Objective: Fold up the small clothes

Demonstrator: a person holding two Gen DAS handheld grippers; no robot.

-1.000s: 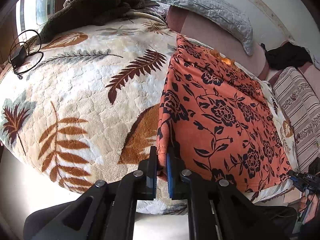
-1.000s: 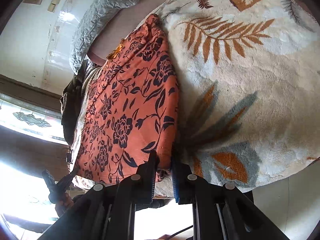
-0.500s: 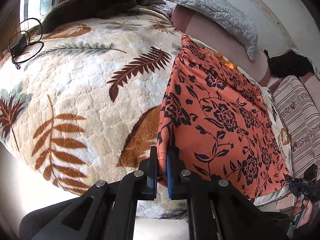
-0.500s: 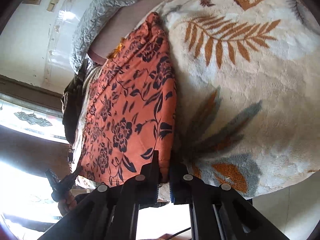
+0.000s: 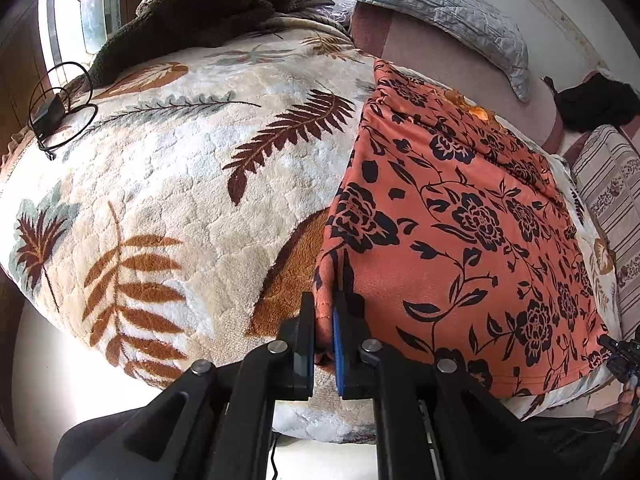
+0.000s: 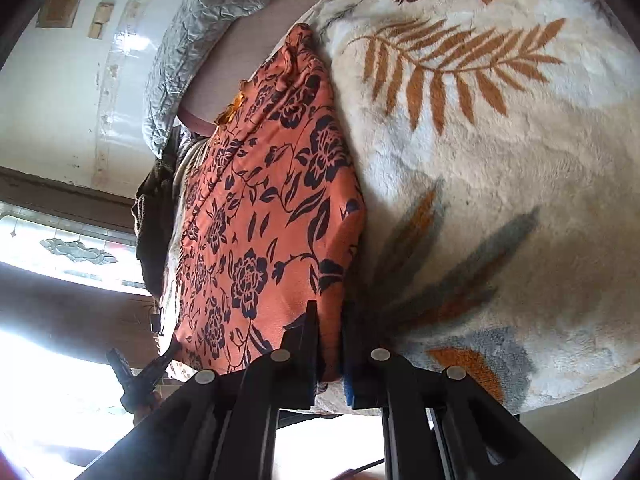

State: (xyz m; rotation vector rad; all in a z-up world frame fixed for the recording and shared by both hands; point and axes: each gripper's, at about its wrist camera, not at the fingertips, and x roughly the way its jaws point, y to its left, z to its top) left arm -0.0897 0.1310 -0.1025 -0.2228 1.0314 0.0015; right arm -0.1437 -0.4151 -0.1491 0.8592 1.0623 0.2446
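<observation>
Cloth [image 5: 460, 232], orange with a dark floral print, is lying spread flat on a bed, on top of a cream blanket [image 5: 172, 184] printed with brown and grey leaves. Its near edge is hanging at the bed's front edge, and both near corners are being pinched. At one corner the left gripper [image 5: 325, 344] is clamping the hem, its jaws nearly together with a thin fold of orange fabric showing between the pads. At the other corner the right gripper [image 6: 331, 344] is gripping the hem too, with fabric filling the narrow gap between its jaws, which are easing apart very slightly. In the left wrist view the right gripper is showing small at the far right of the cloth's near edge; in the right wrist view the left gripper is showing at the lower left. Beyond the cloth's far end a grey quilted pillow [image 5: 436, 8] is leaning against the wall. A dark brown fleece [image 5: 208, 8] is lying bunched at the bed's far corner, and a black cable [image 5: 60, 112] is coiling near the blanket's edge.
</observation>
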